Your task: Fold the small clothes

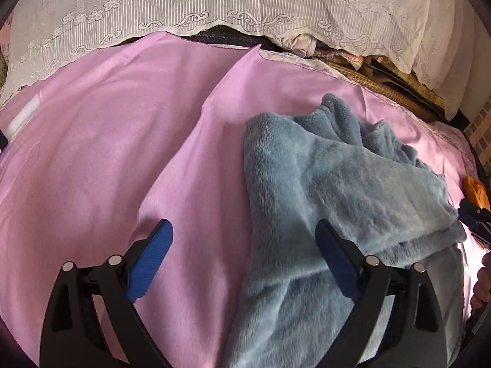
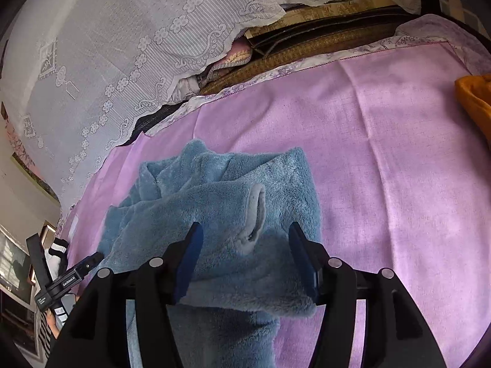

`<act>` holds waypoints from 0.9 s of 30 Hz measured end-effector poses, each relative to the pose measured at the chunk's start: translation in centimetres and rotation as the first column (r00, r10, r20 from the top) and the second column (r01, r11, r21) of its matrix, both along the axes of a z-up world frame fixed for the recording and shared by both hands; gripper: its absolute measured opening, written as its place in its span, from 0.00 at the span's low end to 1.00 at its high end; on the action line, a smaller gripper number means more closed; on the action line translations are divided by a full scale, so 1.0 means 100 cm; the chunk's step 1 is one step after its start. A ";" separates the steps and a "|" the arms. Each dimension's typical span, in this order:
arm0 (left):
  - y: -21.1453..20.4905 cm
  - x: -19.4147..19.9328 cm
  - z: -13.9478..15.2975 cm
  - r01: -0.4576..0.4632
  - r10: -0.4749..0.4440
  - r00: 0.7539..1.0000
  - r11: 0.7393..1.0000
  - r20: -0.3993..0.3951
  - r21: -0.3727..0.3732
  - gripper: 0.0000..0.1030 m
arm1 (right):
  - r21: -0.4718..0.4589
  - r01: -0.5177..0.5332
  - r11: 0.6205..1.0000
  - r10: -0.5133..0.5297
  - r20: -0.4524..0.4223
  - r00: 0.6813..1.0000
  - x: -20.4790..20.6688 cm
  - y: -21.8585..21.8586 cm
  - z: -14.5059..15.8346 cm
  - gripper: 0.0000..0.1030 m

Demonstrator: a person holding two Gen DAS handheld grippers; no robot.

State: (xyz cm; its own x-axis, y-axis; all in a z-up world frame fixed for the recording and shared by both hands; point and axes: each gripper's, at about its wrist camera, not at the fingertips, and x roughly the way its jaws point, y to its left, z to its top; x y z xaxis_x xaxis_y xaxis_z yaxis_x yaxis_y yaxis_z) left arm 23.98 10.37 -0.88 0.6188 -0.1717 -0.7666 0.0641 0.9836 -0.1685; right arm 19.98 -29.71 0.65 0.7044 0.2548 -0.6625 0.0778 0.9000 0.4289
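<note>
A fluffy blue-grey fleece garment (image 1: 337, 184) lies partly folded on a pink sheet (image 1: 122, 153). In the left wrist view my left gripper (image 1: 245, 245) is open, its jaws wide apart over the garment's left edge; the right fingertip (image 1: 331, 245) is above the fleece. In the right wrist view the same garment (image 2: 214, 208) lies bunched, with a cuff opening (image 2: 257, 214) facing up. My right gripper (image 2: 245, 245) is open, jaws on either side of the fleece just below the cuff, not closed on it.
White lace cloth (image 1: 214, 0) hangs along the far side of the bed. An orange garment (image 2: 475, 104) lies at the right edge of the pink sheet (image 2: 383, 168). A woven mat and dark bedding (image 2: 307, 43) show beyond the sheet. The left gripper (image 2: 61, 279) appears at lower left.
</note>
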 end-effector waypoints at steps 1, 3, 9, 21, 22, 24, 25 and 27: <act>0.001 -0.008 0.000 0.013 -0.013 1.000 1.000 -0.011 -0.018 0.88 | -0.006 0.002 1.000 -0.002 -0.002 1.000 -0.006 0.001 -0.001 0.57; -0.002 -0.024 0.000 0.048 -0.049 0.999 0.998 -0.020 -0.037 0.88 | -0.015 -0.002 1.000 0.002 -0.004 1.000 -0.019 0.003 -0.002 0.57; -0.012 -0.076 -0.009 0.107 -0.105 0.994 0.994 -0.043 0.034 0.88 | -0.048 -0.015 0.999 0.015 0.005 1.000 -0.083 0.007 -0.005 0.58; 0.006 -0.201 -0.024 0.209 -0.215 0.975 0.974 -0.055 -0.092 0.93 | 0.040 -0.071 0.997 0.071 0.021 0.997 -0.224 0.002 -0.039 0.64; 0.004 -0.209 -0.023 0.226 -0.231 0.972 0.969 -0.049 -0.099 0.93 | 0.051 -0.076 0.996 0.075 0.023 0.997 -0.230 0.003 -0.040 0.64; 0.000 -0.218 -0.022 0.250 -0.256 0.966 0.961 -0.038 -0.120 0.93 | 0.053 -0.087 0.995 0.086 0.024 0.996 -0.236 0.007 -0.040 0.64; 0.000 -0.220 -0.021 0.252 -0.259 0.965 0.959 -0.034 -0.127 0.93 | 0.051 -0.099 0.994 0.098 0.024 0.995 -0.238 0.010 -0.040 0.64; 0.001 -0.219 -0.022 0.248 -0.256 0.966 0.957 -0.037 -0.148 0.93 | 0.060 -0.129 0.990 0.128 0.024 0.992 -0.242 0.018 -0.039 0.61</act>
